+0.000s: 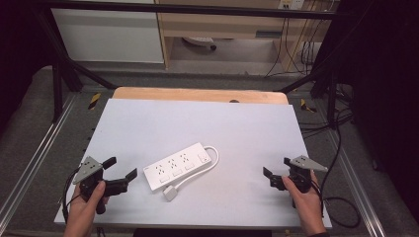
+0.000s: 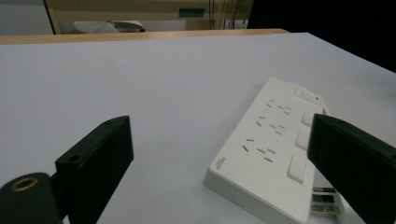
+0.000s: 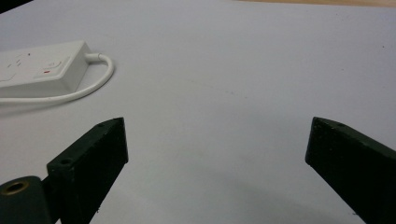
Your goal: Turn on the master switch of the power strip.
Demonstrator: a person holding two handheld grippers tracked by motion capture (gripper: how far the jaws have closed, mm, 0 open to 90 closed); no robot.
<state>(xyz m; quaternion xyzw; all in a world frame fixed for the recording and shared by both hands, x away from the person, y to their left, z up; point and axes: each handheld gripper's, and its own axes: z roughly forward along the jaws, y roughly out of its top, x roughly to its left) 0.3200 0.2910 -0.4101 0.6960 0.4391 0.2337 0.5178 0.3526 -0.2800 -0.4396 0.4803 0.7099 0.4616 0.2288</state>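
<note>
A white power strip (image 1: 179,165) lies at an angle near the middle of the white table top (image 1: 197,128). Its white cable (image 1: 205,170) loops round to a plug (image 1: 170,192) lying just in front of the strip. My left gripper (image 1: 121,168) stands open a short way left of the strip, with nothing between its jaws. In the left gripper view the power strip (image 2: 268,149) lies ahead to the right, the plug (image 2: 324,203) beside it. My right gripper (image 1: 276,166) is open well to the right of the strip, nothing in it. The right gripper view has the strip (image 3: 39,70) and cable (image 3: 88,88) far left.
The white top rests on a wooden table whose edge (image 1: 197,94) shows at the back. Black frame posts (image 1: 59,74) and cables (image 1: 341,148) flank the table. Shelving (image 1: 222,29) stands behind.
</note>
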